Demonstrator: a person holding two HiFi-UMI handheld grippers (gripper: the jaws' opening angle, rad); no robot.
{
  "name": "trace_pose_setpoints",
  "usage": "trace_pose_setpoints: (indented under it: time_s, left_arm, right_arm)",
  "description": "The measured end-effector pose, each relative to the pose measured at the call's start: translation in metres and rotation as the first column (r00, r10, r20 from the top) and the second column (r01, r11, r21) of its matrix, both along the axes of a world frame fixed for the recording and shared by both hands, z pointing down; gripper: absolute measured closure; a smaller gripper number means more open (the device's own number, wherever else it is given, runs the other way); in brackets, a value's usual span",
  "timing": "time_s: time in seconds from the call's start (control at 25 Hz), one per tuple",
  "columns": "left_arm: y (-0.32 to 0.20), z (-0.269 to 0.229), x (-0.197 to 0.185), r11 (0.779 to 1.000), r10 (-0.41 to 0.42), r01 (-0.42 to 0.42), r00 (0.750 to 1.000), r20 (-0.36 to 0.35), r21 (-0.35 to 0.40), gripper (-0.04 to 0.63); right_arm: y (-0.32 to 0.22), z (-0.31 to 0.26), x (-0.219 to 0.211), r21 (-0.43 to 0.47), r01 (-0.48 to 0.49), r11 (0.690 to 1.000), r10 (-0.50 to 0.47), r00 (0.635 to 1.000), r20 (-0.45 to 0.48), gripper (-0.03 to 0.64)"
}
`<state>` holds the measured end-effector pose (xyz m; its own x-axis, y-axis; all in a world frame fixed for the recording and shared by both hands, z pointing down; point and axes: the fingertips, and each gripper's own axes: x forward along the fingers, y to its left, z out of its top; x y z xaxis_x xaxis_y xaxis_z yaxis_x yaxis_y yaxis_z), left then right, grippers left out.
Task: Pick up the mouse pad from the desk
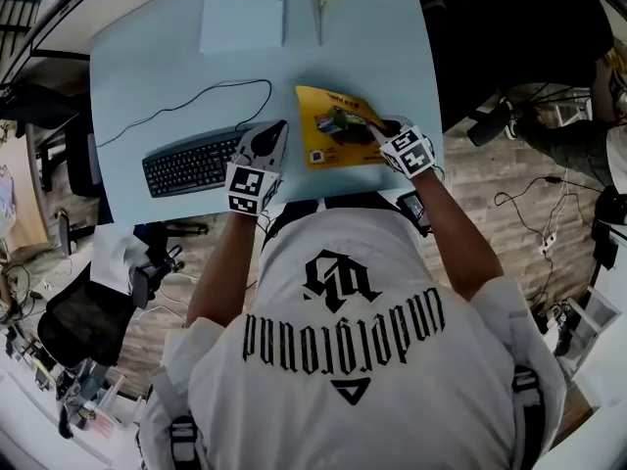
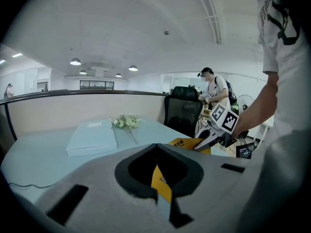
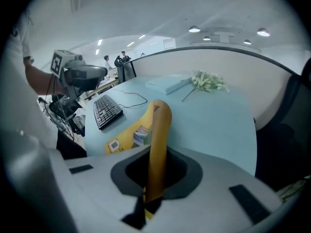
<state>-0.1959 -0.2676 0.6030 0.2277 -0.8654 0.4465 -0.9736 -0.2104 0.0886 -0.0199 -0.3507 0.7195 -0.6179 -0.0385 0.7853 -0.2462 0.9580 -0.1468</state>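
Yellow printed mouse pad (image 1: 323, 103) curls between your tongs: the left gripper (image 1: 280, 128) and right gripper (image 1: 388, 130) are each clamped on an opposite edge, low over the pale blue desk (image 1: 147, 67). Raise both hands evenly and squeeze firmly so it can't slip.

Left gripper (image 1: 277, 133) and right gripper (image 1: 380, 127) reach forward, jaws clamped together.

The person's white shirt (image 1: 343, 336) carries the word "underground" in black gothic letters, upside down in the head view. The yellow mouse pad (image 1: 321, 116) bears a small square code (image 1: 316, 156) and red print too small to read.
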Motion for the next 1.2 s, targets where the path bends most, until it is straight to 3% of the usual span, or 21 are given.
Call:
trace_pose_setpoints:
  time_s: [0.48, 1.2]
  left_arm:
    - [0.056, -0.034, -0.014, 0.994, 0.079, -0.076, 0.996, -0.041, 0.073, 0.588]
    - [0.126, -0.092, 0.003, 0.949, 0.257, -0.243, 0.965, -0.048, 0.200, 0.588]
  right_arm:
    - [0.067, -0.068, -0.005, 0.043, -0.124, 0.991, 0.118, 0.985, 0.122, 0.594]
    - [0.162, -0.150, 0.009, 0.012, -0.294, 0.956, 0.281, 0.922, 0.267, 0.595]
